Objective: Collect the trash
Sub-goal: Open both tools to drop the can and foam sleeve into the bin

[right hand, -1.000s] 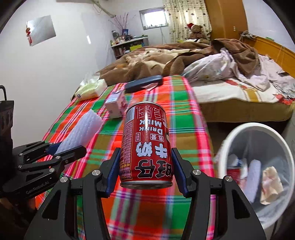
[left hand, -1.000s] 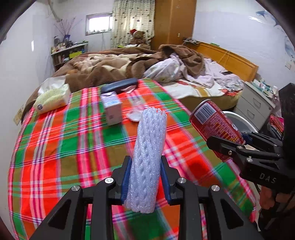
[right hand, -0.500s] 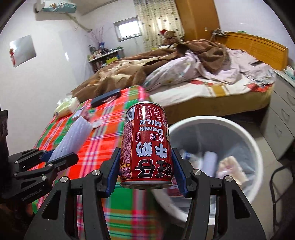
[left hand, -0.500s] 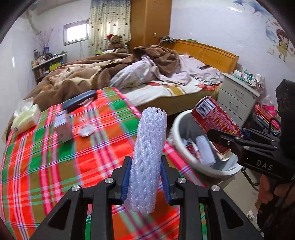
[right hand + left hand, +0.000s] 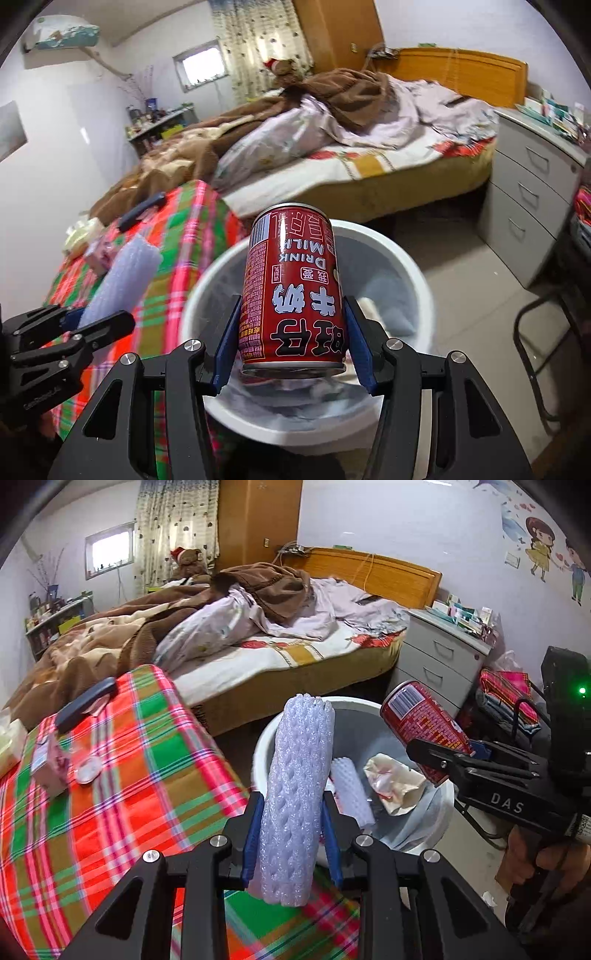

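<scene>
My left gripper is shut on a white foam net sleeve, held upright at the table's right edge beside the white trash bin. My right gripper is shut on a red milk drink can, held upside down above the white trash bin. Inside the bin lie another foam sleeve and crumpled paper. From the left wrist view the can hangs over the bin's right rim. The right wrist view shows the foam sleeve at the left.
The plaid tablecloth carries a small pink carton, a clear lid, a dark case and a tissue pack. Behind are an unmade bed and a grey drawer unit. A black chair frame stands right of the bin.
Both grippers have swung right, from over the plaid table to the trash bin, each keeping its load. The bin now fills the middle of both views.
</scene>
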`<state>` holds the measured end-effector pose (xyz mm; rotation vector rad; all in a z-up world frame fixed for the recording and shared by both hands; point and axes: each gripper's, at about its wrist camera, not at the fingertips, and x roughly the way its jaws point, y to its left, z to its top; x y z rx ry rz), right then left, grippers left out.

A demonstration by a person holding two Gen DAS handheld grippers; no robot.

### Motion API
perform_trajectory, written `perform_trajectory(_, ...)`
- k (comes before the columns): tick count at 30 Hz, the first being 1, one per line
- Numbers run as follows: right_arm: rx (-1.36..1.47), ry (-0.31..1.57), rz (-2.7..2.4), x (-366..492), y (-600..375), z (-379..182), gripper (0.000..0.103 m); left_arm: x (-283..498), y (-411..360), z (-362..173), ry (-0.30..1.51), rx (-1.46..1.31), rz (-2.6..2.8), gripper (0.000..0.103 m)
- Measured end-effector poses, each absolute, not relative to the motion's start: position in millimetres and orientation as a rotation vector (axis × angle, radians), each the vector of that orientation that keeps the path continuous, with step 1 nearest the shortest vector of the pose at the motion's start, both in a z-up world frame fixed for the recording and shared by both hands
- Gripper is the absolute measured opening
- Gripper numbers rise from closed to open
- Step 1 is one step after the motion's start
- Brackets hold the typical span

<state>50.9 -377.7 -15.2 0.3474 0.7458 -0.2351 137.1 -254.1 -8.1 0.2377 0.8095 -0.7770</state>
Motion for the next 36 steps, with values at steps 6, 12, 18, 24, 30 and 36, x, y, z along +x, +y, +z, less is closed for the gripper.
perform_trajectory(6, 0.364, 0.786, -0.274, 51.5, -396.9, -29.3, 0.054, 137.6, -285.6, -19.8, 0.84, 0.252, -0.802, 0.031)
perform_trajectory(12, 0.37, 0.812, -0.275, 55.9, -407.1, -38.2, 0.054, 140.8, -303.9, -33.1, 0.874, 0.253, -0.808, 0.031)
perform_trajectory(18, 0.381, 0.825, -0.266, 53.7, -413.2, -43.0, 0.058, 143.1, -307.0, -38.0, 0.875, 0.25, -0.805, 0.054)
perform_trajectory(24, 0.382, 0.805, -0.271, 49.7, -412.7, -38.1, 0.065, 146.1, -300.8, -39.5, 0.891, 0.22, -0.798, 0.057)
perform_trajectory(30, 0.383, 0.786, -0.263, 48.0, -408.9, -31.5, 0.065, 144.1, -286.3, -32.3, 0.868, 0.206, -0.772, 0.057)
perform_trajectory(36, 0.372, 0.761, -0.249, 46.7, -400.6, -22.7, 0.065, 142.5, -267.1, -21.1, 0.841, 0.185, -0.737, 0.057)
